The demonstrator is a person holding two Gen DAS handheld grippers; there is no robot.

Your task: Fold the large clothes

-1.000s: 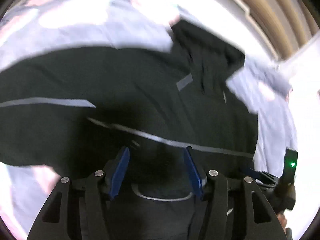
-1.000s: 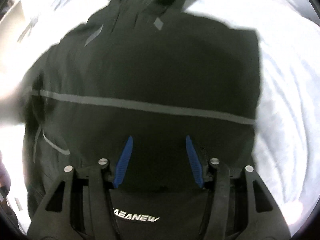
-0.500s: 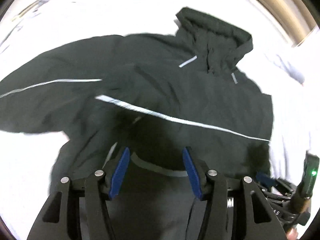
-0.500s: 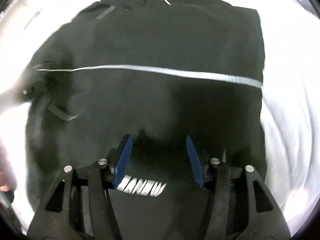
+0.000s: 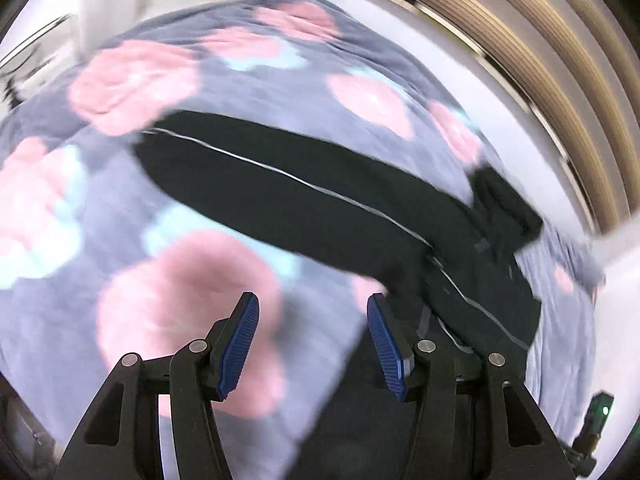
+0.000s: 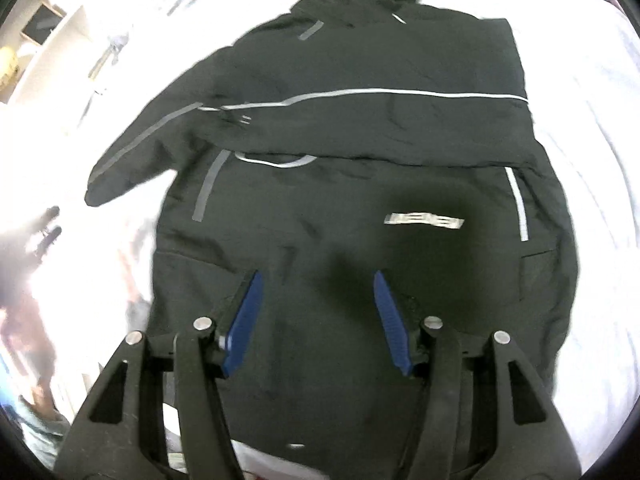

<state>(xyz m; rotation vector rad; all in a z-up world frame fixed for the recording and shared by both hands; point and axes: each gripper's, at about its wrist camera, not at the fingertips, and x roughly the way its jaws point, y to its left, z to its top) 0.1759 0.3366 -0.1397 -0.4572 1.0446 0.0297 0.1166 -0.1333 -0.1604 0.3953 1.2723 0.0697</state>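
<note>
Fingers [image 6: 384,316] parted over black jacket [image 6: 360,128] — its logo [image 6: 423,222] blurred, unreadable.

My left gripper [image 5: 313,340] fills the lower centre of its frame, pointing steeply down, its blue pads [image 5: 239,344] standing apart with nothing pinched between them. My right gripper [image 6: 317,320] sits likewise at the bottom centre of its own view, jaws opening, its blue pads [image 6: 390,322] pressing on nothing.
</note>
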